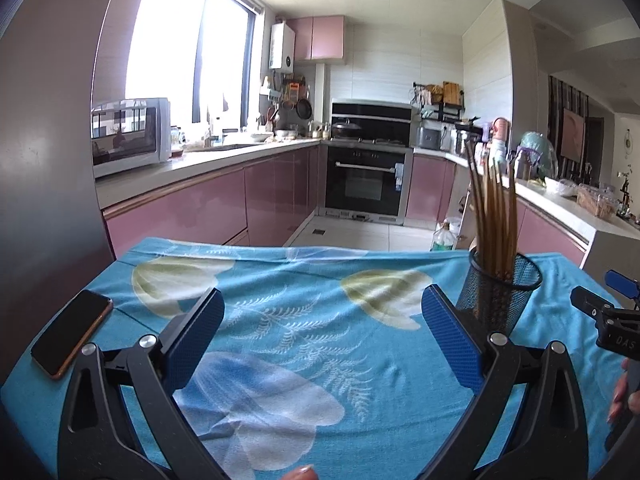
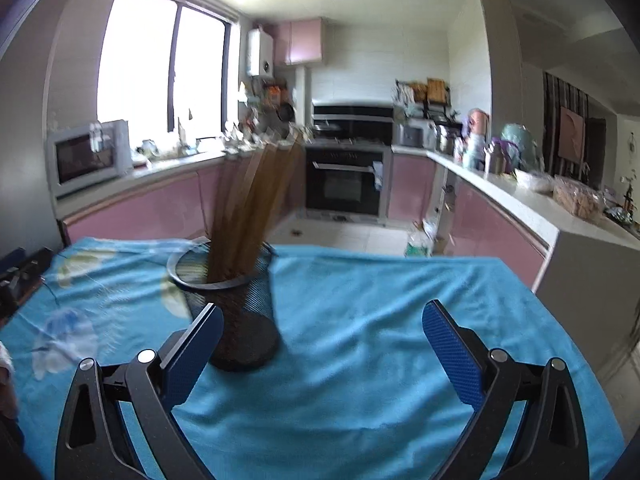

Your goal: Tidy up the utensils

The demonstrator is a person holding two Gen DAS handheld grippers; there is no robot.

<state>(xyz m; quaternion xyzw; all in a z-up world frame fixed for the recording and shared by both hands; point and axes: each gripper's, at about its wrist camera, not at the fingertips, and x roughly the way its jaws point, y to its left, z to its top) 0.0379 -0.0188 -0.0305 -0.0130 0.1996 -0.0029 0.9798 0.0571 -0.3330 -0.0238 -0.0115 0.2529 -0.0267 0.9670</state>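
Note:
A black mesh holder [image 1: 494,296] stands upright on the blue flowered cloth [image 1: 304,312], filled with several brown chopsticks [image 1: 494,216]. My left gripper [image 1: 322,312] is open over the cloth, with nothing between its blue pads; the holder is just beyond its right finger. In the right wrist view, the same mesh holder [image 2: 236,312] with its chopsticks [image 2: 256,204] stands just beyond the left finger of my right gripper [image 2: 322,330], which is open and empty. The right gripper also shows at the left wrist view's right edge [image 1: 612,320]. That view is blurred.
A dark phone [image 1: 72,332] lies on the cloth's left edge. The table ends close behind the holder, with tiled floor and a plastic bottle [image 1: 442,238] beyond. Pink kitchen cabinets and an oven [image 1: 366,176] stand further back. A hand [image 1: 622,392] shows at the right.

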